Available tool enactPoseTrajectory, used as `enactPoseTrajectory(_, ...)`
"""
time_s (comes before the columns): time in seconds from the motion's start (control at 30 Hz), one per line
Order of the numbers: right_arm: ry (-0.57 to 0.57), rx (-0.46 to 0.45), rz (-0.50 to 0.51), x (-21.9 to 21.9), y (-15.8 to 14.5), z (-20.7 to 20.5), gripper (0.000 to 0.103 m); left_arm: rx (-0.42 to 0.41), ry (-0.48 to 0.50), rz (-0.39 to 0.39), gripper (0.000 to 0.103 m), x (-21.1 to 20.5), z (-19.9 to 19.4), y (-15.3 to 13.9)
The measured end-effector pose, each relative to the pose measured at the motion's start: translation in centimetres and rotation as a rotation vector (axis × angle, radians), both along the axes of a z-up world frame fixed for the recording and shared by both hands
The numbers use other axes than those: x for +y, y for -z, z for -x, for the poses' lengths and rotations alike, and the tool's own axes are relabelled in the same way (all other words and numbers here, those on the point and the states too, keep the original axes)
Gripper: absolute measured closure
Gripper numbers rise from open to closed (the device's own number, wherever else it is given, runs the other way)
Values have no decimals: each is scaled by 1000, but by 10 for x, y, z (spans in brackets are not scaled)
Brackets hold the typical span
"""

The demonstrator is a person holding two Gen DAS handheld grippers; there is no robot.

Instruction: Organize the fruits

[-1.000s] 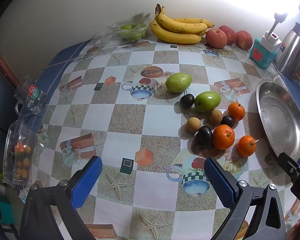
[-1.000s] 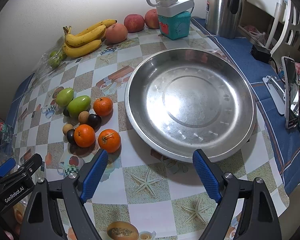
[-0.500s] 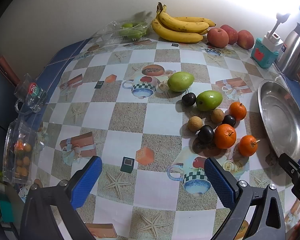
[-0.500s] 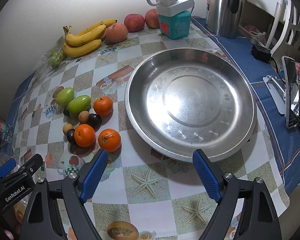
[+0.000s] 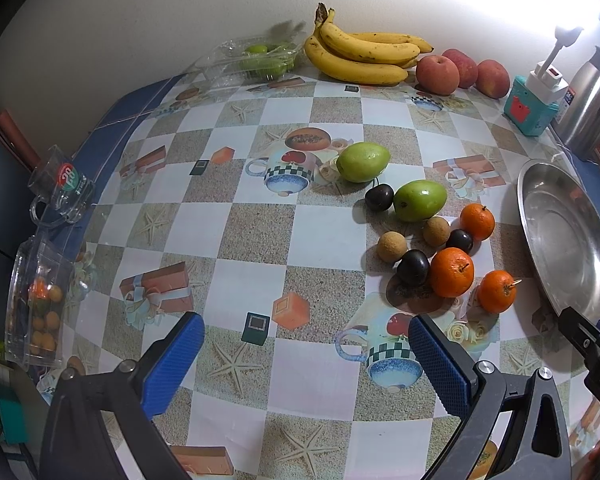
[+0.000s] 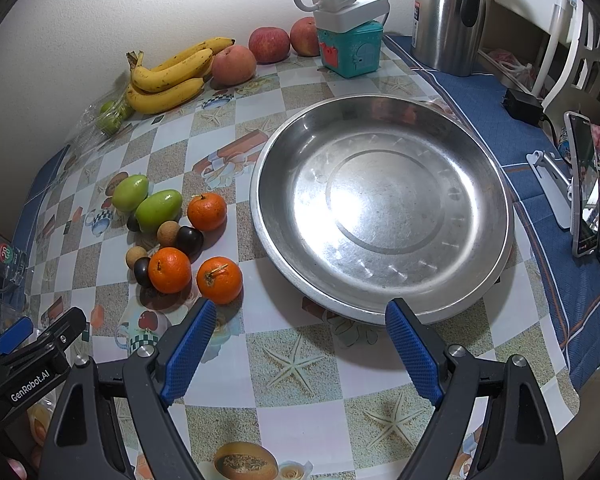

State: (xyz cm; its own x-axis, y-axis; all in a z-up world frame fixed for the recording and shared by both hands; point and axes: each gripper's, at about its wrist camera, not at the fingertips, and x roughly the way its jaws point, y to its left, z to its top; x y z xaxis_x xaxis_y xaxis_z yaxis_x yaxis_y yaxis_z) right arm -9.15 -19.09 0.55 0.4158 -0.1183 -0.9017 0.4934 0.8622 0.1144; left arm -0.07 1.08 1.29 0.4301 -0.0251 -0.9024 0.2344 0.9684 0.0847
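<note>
At bottom of frame, right gripper (image 6: 296,354) and left gripper (image 5: 306,354) gape wide, both empty. Mid-left: loose fruits (image 6: 170,236) beside pan (image 6: 380,308), w/ none in it. Risk, imo: round oranges (image 6: 219,280) roll off if nudged.

Black tool (image 6: 296,344), blue textured pads (image 6: 188,348)

A checked tablecloth (image 5: 320,236) of white and sandy-beige squares, printed with starfish, cups and orange boxes, has a blue border at its left. On it lie three bright orange tangerines (image 5: 452,272), two green mangoes (image 5: 420,200), dark purple plums (image 5: 413,267) and tan round longans (image 5: 392,246) beside a shiny silver metal basin (image 6: 380,200). At the far wall are yellow bananas (image 5: 364,56), red-pink apples (image 5: 438,74) and a teal box (image 6: 350,50).
</note>
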Motion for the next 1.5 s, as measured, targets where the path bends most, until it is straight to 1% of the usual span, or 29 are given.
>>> enactPoseTrajectory(0.77,0,1,-1,0,0,0,16,0,-2,0,0,1,0,0)
enactPoseTrajectory(0.9,-2,-2,1,1,0,0,16,-6,-20,-2,0,6,0,1)
enactPoseTrajectory(1.0,-13,-20,-6,4,-1,-2,16,-11,-54,-12,0,8,-7,-1)
enactPoseTrajectory(1.07,-18,-34,-28,4,-3,-6,16,-16,-81,4,0,10,-12,-6)
enactPoseTrajectory(1.13,-28,-50,-60,5,-5,-11,16,-11,-104,37,0,12,-18,-10)
enactPoseTrajectory(1.2,-36,-69,-84,6,-8,-17,16,7,-129,66,0,13,-25,-12)
enactPoseTrajectory(1.3,-43,-94,-112,7,-13,-26,16,30,-155,90,0,11,-35,-13)
enactPoseTrajectory(1.43,-58,-92,-117,12,-15,-40,16,35,-190,135,0,6,-48,-16)
enactPoseTrajectory(1.5,-73,-78,-114,15,-14,-48,16,27,-193,142,0,2,-54,-17)
